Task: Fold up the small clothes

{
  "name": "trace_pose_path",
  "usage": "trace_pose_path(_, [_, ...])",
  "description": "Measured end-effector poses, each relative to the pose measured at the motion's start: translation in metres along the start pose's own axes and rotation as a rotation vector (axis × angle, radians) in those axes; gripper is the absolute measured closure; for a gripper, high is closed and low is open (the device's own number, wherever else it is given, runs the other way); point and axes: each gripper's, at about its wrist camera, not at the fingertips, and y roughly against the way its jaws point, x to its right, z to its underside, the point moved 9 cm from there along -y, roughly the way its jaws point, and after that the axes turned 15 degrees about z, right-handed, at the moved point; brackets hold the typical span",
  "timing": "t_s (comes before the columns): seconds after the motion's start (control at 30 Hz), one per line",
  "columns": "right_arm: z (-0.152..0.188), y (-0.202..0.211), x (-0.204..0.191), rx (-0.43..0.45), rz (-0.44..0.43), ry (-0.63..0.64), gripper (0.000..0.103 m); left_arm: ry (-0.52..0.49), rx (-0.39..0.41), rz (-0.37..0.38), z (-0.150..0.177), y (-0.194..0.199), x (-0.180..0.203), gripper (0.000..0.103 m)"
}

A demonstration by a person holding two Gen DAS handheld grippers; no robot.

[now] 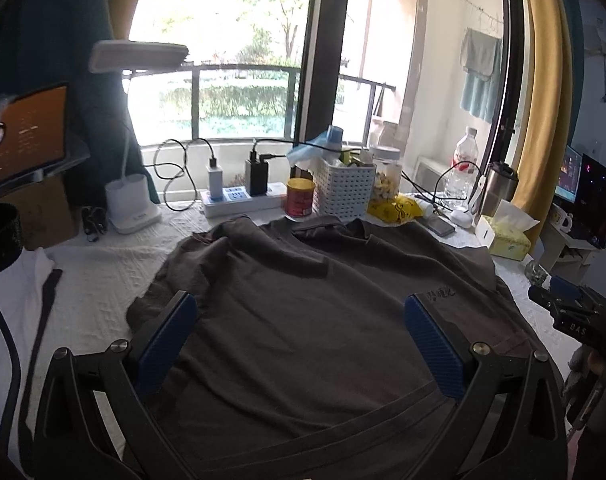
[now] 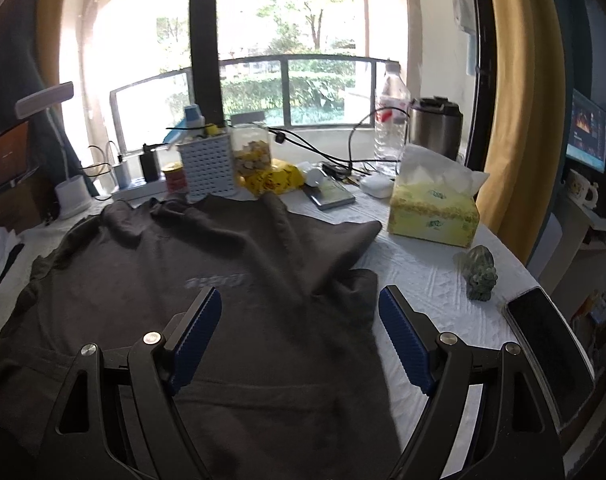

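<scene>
Left wrist, garment: dark grey-brown cotton T-shirt [image 1: 303,300] lies spread on the white textured cloth-covered counter [image 1: 103,280], neck end toward the window; likely laid out flat so a fold can start.
Left wrist, tool: left tool [image 1: 301,344] hovers over the shirt's lower body, blue ribbed pads wide apart, nothing between them; judged to be lining up on the fabric, no grasp yet.
Left wrist, clutter: white perforated plastic basket [image 1: 345,190] and red tin can [image 1: 299,197] stand just beyond the collar, limiting room on that side.
Left wrist only: white garment with dark trim [image 1: 19,292] at the left edge; part of the other tool at far right.
Right wrist, tool: right tool [image 2: 301,340] also spread open and empty, above the shirt's right side.
Right wrist only: sleeve [image 2: 343,240] rumpled and lying across the body; yellow-green tissue box [image 2: 433,216], green stone figurine [image 2: 481,272] and black phone [image 2: 551,344] on bare cloth beside the shirt.
</scene>
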Motion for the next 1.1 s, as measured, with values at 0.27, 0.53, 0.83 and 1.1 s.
trace_pose_path(0.27, [-0.014,-0.041,0.020,-0.039,-0.001,0.005,0.019,0.020,-0.063,-0.008,-0.007,-0.037,0.004,0.001])
trace_pose_path(0.53, [-0.023,-0.083,0.023,-0.086,-0.033,0.018,0.019,0.066,-0.115,-0.015,-0.002,-0.067,-0.002,0.002])
trace_pose_path(0.83, [-0.035,-0.136,0.025,-0.153,-0.080,-0.007,0.029,0.084,-0.148,-0.022,-0.004,-0.100,-0.009,0.002])
trace_pose_path(1.1, [-0.031,-0.179,0.017,-0.247,-0.094,0.011,0.029,0.105,-0.175,-0.034,-0.002,-0.120,-0.021,0.002])
